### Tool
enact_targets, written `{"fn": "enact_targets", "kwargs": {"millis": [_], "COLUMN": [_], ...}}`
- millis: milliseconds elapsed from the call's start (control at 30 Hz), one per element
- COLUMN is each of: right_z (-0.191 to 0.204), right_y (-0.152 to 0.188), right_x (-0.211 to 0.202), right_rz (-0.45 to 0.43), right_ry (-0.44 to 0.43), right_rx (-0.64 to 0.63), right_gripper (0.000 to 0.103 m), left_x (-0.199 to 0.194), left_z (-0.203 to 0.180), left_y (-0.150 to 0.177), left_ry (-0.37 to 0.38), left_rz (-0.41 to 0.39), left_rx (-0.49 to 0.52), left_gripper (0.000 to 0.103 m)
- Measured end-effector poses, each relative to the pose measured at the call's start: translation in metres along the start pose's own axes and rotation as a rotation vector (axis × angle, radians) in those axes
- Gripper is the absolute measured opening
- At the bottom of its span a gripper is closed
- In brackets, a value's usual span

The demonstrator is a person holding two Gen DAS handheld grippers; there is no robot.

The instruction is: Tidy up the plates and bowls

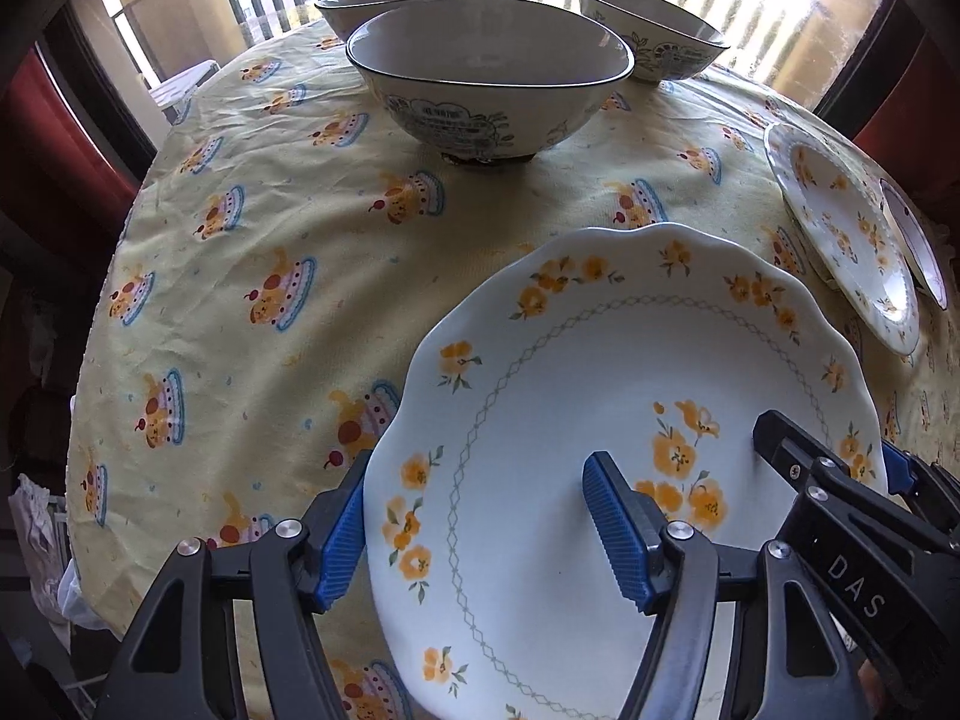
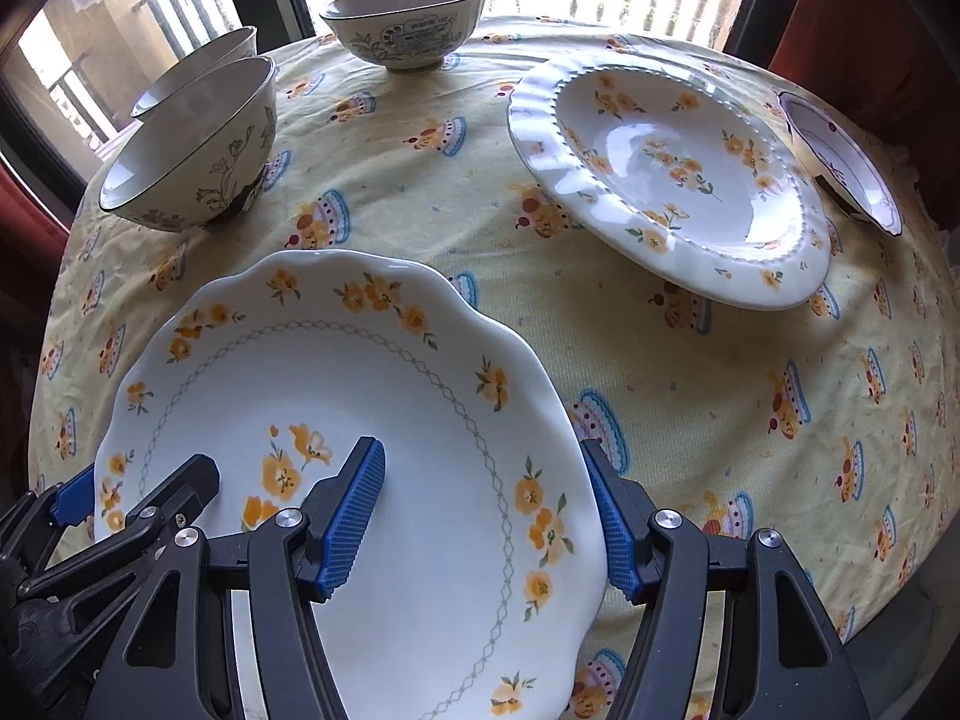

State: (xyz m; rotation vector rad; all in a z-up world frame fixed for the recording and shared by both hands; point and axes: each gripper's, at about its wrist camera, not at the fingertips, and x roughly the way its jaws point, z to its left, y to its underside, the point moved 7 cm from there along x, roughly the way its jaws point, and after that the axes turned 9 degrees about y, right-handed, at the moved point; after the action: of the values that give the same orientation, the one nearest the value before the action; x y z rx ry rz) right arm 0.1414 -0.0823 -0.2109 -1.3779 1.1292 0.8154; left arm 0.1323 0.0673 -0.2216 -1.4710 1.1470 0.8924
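The desk (image 1: 270,228) fills both views. It is round and covered by a pale yellow cloth printed with cakes and cherries, and it stands in front of a bright window with railings.

The biggest piece is the scalloped plate (image 2: 372,396). It is white, with orange flowers and a thin grey chain ring, and sits at the near edge of the desk, right under me. I have it from both sides. My left jaws (image 1: 477,474) stand apart across its left rim, with the outer blue pad against the rim's edge and the inner pad over the plate's face. My right jaws (image 2: 480,456) stand apart in the same way across the right rim, outer pad at the edge and inner pad over the centre flowers. I cannot tell whether the pads press on the plate or whether it is clear of the cloth.

Next in size is the ribbed plate (image 2: 672,180), white with orange flowers and a beaded ring. It lies further back on the right, well apart from the scalloped one.

Three bowls have dark rims and a grey drawn pattern. Two sit close together at the far left, the near bowl (image 2: 192,150) in front of the back bowl (image 2: 198,66). The third bowl (image 2: 405,21) stands alone at the far edge, near the window.

Smallest is a small dish (image 2: 840,162) with a dark rim. It sits at the far right edge, just beside the ribbed plate.
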Motion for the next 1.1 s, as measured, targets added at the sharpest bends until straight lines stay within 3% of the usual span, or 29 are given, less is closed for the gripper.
{"fn": "enact_targets", "kwargs": {"millis": [267,433,667,833,1100], "right_z": [-0.005,-0.005,-0.011,-0.020,-0.044], "right_y": [-0.001,-0.003,-0.009,-0.024,-0.050], "right_x": [0.008,-0.009,-0.046,-0.066,-0.067], "right_rz": [0.043,0.020,0.000,-0.042,-0.069], "right_ry": [0.015,0.022,-0.003,-0.019,-0.061], "right_rx": [0.037,0.022,0.057,0.060,0.052], "right_gripper": [0.069,0.071,0.075,0.075,0.075], "left_x": [0.001,-0.012,-0.042,-0.053,-0.053], "left_z": [-0.005,-0.006,-0.024,-0.040,-0.070], "left_y": [0.003,0.002,-0.017,-0.028,-0.046], "left_ry": [-0.037,-0.041,0.009,0.046,0.040], "left_rz": [0.029,0.046,-0.015,-0.049,-0.098], "left_rx": [0.069,0.093,0.135,0.119,0.080], "left_gripper": [0.068,0.070,0.083,0.083,0.083]}}
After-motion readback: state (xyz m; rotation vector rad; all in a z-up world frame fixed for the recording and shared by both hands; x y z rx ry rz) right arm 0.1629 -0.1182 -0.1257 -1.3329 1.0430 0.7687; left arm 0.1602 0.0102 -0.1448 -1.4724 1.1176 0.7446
